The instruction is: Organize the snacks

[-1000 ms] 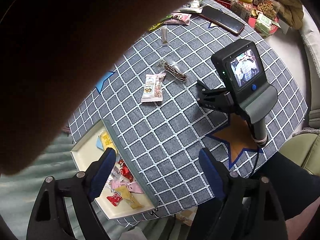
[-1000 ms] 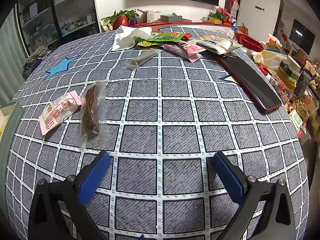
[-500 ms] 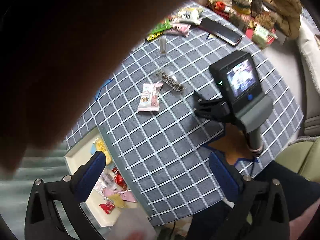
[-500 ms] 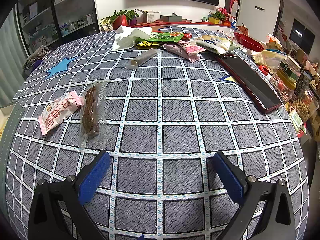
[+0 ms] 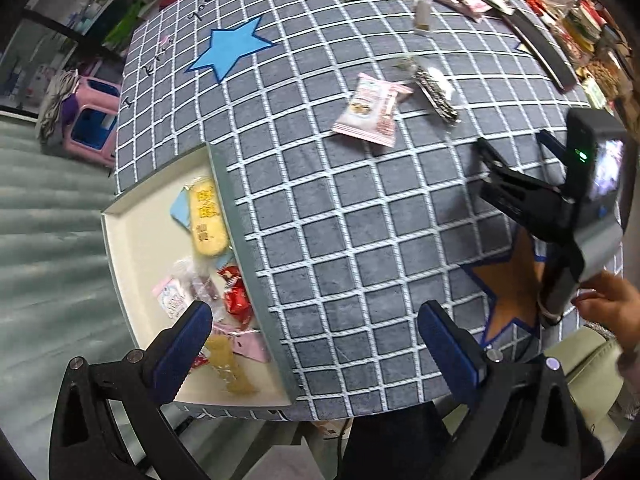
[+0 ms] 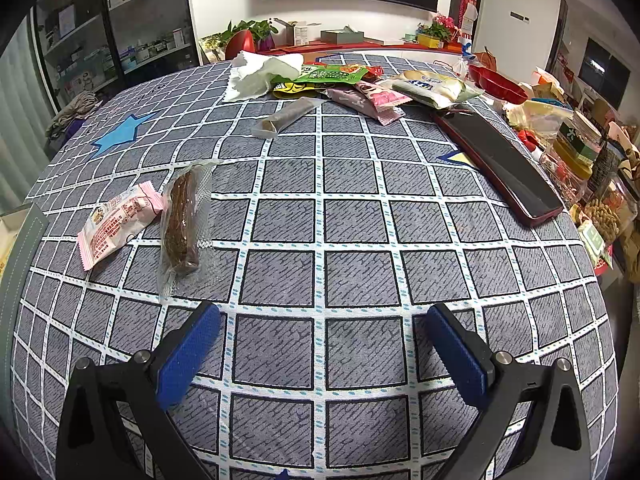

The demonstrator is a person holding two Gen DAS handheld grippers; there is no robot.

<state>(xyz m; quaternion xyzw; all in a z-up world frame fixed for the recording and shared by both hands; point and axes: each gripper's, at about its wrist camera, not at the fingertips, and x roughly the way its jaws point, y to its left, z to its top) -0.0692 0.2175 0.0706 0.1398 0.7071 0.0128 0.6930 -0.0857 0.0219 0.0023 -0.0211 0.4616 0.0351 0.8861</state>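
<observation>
Pink snack pack (image 5: 370, 109) lies flat on the table (image 5: 360, 240), touching the clear-wrapped brown bar (image 5: 434, 90), well apart from the tray (image 5: 120, 248) w/ sorted snacks. Left gripper (image 5: 316, 326) has just opened wide, empty; right gripper (image 6: 320, 344) open, empty too. Risk: both wrappers are thin & slick, so a grab could pinch two at once or slip.

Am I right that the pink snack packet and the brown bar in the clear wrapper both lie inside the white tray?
Not quite: the pink snack packet and the brown bar lie side by side on the checked tablecloth, outside the white tray. The left wrist view shows it.
</observation>
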